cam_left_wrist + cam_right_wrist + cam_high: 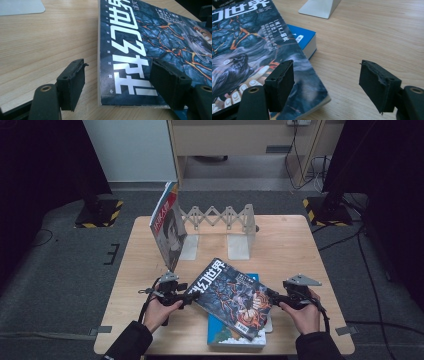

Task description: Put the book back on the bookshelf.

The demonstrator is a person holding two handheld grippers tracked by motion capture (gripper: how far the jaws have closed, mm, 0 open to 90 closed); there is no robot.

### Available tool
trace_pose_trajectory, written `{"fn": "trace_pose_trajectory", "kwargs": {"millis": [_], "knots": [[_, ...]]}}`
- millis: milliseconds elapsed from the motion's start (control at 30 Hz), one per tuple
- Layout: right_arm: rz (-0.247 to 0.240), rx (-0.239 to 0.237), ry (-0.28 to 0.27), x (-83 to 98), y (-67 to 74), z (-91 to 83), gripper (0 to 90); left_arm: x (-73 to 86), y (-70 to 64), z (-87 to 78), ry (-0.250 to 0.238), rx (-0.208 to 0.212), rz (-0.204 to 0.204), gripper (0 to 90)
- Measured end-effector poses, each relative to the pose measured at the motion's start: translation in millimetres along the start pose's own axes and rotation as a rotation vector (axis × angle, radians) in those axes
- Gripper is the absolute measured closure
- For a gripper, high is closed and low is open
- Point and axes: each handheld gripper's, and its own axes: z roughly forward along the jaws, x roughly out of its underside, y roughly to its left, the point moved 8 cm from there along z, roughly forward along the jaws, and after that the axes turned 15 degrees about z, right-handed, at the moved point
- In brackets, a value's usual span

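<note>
Fingers (72, 85) straddle dark book's (150, 45) edge

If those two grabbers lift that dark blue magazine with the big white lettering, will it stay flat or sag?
The dark blue glossy magazine looks thin-spined, so it would probably droop if lifted by one edge. Its shiny cover may be slippery against the pads. It lies skewed on the blue book, overhanging it, so a push would likely slide it off.

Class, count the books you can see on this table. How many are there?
3: a dark-covered book between the two grippers, a blue book lying under it, and one book standing against the white expanding rack. None seems hidden.
</note>
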Motion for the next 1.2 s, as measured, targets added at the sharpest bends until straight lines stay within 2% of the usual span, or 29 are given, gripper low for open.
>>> {"fn": "trace_pose_trajectory", "kwargs": {"millis": [300, 333, 567, 633, 767, 867, 900, 1000, 1133, 1167, 1200], "knots": [[-0.004, -0.024, 0.024, 4.7, 7.1, 5.9, 27.1, -0.2, -0.9, 8.0, -0.002, 0.052, -0.025, 24.0], [-0.004, -0.024, 0.024, 4.8, 7.5, 6.4, 26.7, -0.2, 0.3, 10.1, 0.004, 0.071, -0.048, 23.3], [0.006, -0.029, 0.027, 4.8, 7.8, 8.2, 25.8, 0.3, 0.4, 16.0, -0.009, 0.137, -0.092, 23.5], [0.007, -0.029, 0.024, 4.5, 8.1, 8.9, 25.6, 0.1, -4.1, 16.4, -0.006, 0.17, -0.114, 25.5], [0.015, -0.034, 0.024, 5.0, 7.9, 9.1, 25.5, -2.3, -7.9, 14.9, 0.002, 0.147, -0.078, 25.9], [0.033, -0.04, 0.02, 5.7, 7.9, 9.4, 25.5, -2.7, -8.4, 14.0, 0.005, 0.142, -0.073, 28.4], [0.027, -0.04, 0.018, 5.7, 7.3, 9.6, 25.5, -3.7, -9.0, 10.7, 0.02, 0.138, -0.07, 30.0], [0.025, -0.036, 0.018, 6.0, 6.5, 9.7, 25.6, -7.3, -10.2, 2.1, 0.018, 0.154, -0.086, 37.4], [0.027, -0.033, 0.013, 6.5, 5.4, 9.9, 26.0, -9.9, -12.9, -4.4, 0.013, 0.183, -0.108, 40.4], [0.027, -0.033, 0.013, 6.5, 5.4, 9.9, 26.0, -9.9, -12.9, -4.4, 0.013, 0.183, -0.108, 40.6], [0.032, -0.034, 0.011, 6.7, 5.4, 9.8, 26.0, -6.2, -13.0, -3.1, 0.034, 0.174, -0.094, 41.4]]}}
